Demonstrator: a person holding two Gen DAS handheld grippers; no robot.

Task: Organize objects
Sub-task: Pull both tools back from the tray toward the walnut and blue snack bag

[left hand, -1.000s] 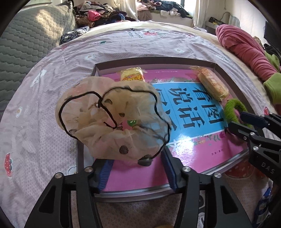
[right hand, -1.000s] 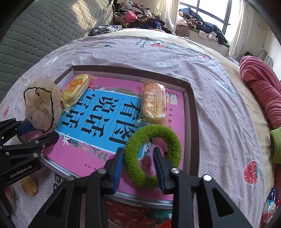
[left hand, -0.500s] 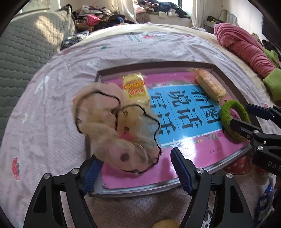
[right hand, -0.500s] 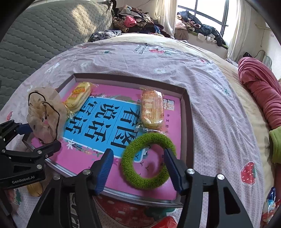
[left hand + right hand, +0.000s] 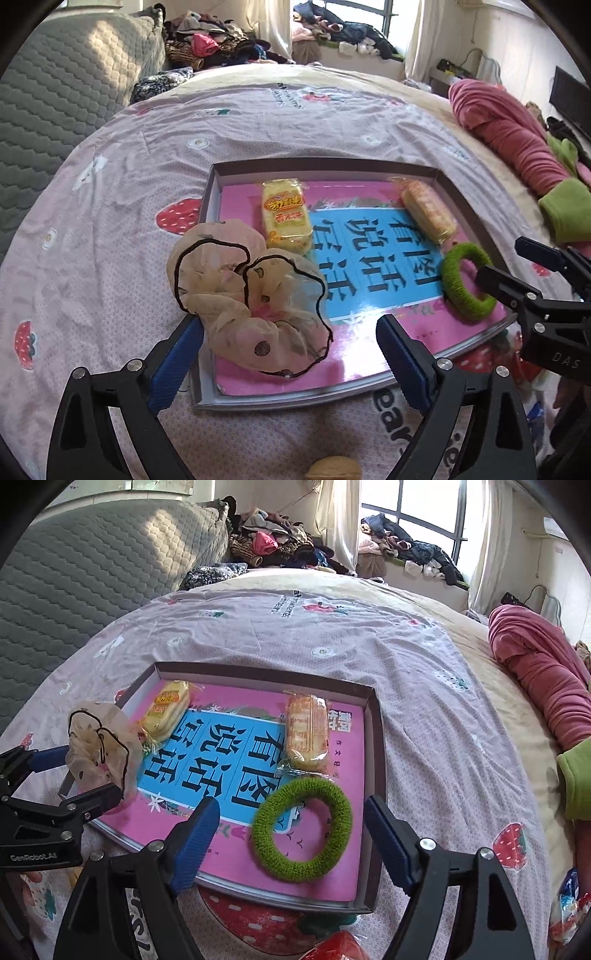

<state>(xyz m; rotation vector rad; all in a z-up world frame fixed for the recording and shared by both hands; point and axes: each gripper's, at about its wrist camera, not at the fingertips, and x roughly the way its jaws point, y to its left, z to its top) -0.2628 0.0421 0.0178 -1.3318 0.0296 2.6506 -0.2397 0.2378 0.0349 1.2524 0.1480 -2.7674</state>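
A shallow brown box (image 5: 325, 165) (image 5: 380, 738) with a pink and blue book inside lies on the bed. A beige sheer scrunchie (image 5: 247, 299) (image 5: 101, 749) rests on the box's near left corner, between the wide-open fingers of my left gripper (image 5: 290, 363). A green fuzzy hair tie (image 5: 303, 829) (image 5: 465, 280) lies flat in the box's near right corner, just ahead of my open right gripper (image 5: 291, 843). Two wrapped snack cakes, one yellow (image 5: 286, 216) (image 5: 166, 709) and one orange (image 5: 424, 208) (image 5: 306, 736), lie further back in the box.
The bed has a strawberry-print sheet (image 5: 258, 122). A pink blanket roll (image 5: 509, 136) lies at the right, a grey quilted headboard (image 5: 92, 561) at the left. A walnut (image 5: 332, 470) sits near the front edge. A red object (image 5: 336, 947) lies below the box.
Both grippers opened and pulled back. The left let go of the beige scrunchie, which settled on the box corner. The right let go of the green hair tie, now flat in the box.
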